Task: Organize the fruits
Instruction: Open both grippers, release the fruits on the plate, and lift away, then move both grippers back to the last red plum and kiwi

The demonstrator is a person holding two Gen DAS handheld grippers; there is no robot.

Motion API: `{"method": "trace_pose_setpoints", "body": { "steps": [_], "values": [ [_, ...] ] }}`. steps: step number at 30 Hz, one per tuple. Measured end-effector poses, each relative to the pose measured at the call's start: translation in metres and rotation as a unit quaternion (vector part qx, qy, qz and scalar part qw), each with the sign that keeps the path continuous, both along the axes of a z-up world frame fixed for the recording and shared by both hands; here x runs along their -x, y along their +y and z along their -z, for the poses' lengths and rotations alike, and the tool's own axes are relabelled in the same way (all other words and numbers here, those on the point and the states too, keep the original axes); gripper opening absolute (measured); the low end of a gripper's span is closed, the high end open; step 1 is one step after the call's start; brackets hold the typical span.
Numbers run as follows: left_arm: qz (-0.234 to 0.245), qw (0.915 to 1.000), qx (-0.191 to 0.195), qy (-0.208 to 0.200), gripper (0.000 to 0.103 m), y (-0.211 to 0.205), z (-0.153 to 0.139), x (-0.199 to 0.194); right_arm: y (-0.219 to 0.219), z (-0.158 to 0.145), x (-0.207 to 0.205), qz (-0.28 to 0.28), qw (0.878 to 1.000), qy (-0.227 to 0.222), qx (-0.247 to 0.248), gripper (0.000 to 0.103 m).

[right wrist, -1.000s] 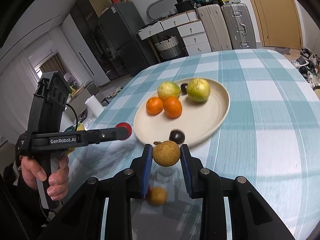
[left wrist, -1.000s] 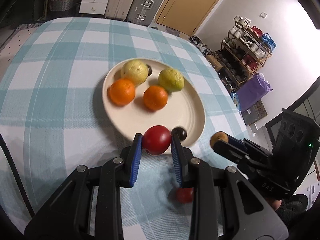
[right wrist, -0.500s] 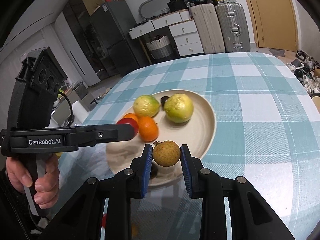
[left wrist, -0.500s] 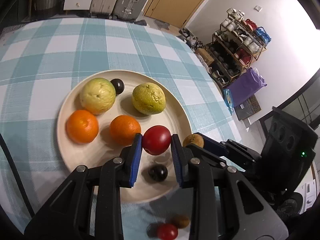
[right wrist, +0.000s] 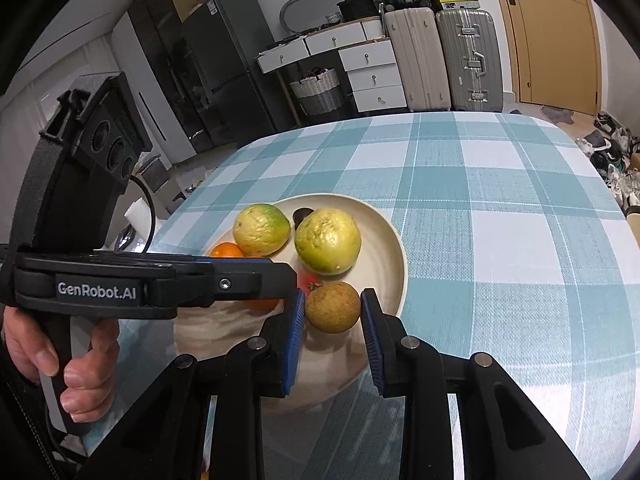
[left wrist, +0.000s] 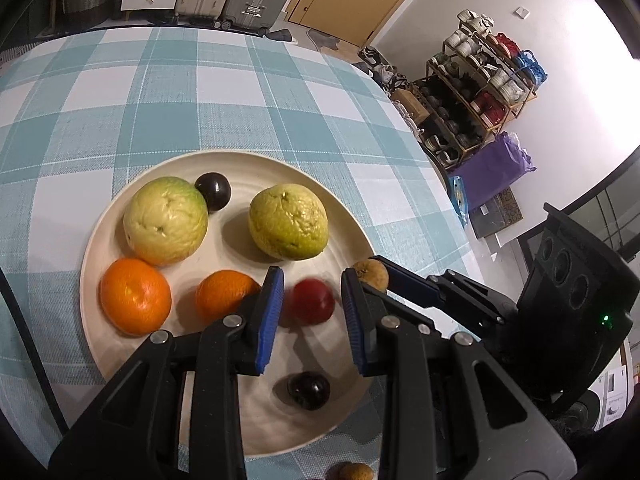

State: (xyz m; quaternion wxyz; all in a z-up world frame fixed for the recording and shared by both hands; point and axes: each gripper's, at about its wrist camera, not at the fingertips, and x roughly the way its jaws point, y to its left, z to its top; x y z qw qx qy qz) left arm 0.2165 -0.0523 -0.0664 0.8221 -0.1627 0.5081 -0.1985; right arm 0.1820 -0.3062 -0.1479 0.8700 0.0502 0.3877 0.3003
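Observation:
A cream plate [left wrist: 224,432] on the checked cloth holds two green guavas [left wrist: 166,220], two oranges [left wrist: 135,296] and two dark plums [left wrist: 309,390]. My left gripper [left wrist: 312,312] is open above the plate; a blurred red fruit [left wrist: 312,301] lies free between its fingers. My right gripper [right wrist: 332,320] is slightly parted around a brown round fruit [right wrist: 333,307] that touches the left pad, with a gap at the right pad, over the plate's [right wrist: 394,240] near rim. The left gripper's body [right wrist: 160,284] crosses the right wrist view.
Another brown fruit [left wrist: 354,472] lies on the cloth just off the plate's near edge. The table edge falls off to the right, toward a shelf rack [left wrist: 480,92] and a purple bag. Suitcases and drawers [right wrist: 440,56] stand beyond the table.
My left gripper has opened and let go of the red fruit over the plate. My right gripper has moved over the plate's rim and its jaws have loosened around the brown fruit.

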Motion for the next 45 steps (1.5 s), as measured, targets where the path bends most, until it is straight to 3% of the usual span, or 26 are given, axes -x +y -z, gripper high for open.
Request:
{"method": "trace_pose_setpoints", "body": {
  "steps": [2, 8, 13, 18, 35, 45],
  "values": [
    [-0.004, 1.0, 0.0, -0.002, 0.026, 0.001, -0.002, 0.0, 0.0, 0.002, -0.004, 0.003, 1.0, 0.0, 0.0, 0.029],
    [-0.015, 0.9998, 0.002, -0.014, 0.026, 0.007, -0.012, 0.008, -0.01, -0.001, -0.005, 0.013, 1.0, 0.003, -0.026, 0.052],
    [-0.02, 0.9995, -0.005, -0.022, 0.026, 0.011, -0.021, 0.022, -0.02, -0.012, 0.005, 0.03, 0.999, -0.009, -0.033, 0.054],
    [-0.024, 0.9992, -0.014, -0.029, 0.026, 0.013, -0.029, 0.041, -0.031, -0.025, 0.019, 0.047, 0.998, -0.022, -0.038, 0.064],
    [-0.026, 0.9972, -0.056, -0.043, 0.027, 0.014, -0.039, 0.115, -0.042, -0.057, 0.075, 0.063, 0.996, -0.049, -0.046, 0.08],
    [-0.023, 0.9976, -0.058, -0.031, 0.033, 0.009, -0.026, 0.15, -0.042, -0.047, 0.105, 0.065, 0.996, -0.037, -0.041, 0.084]
  ]
}}
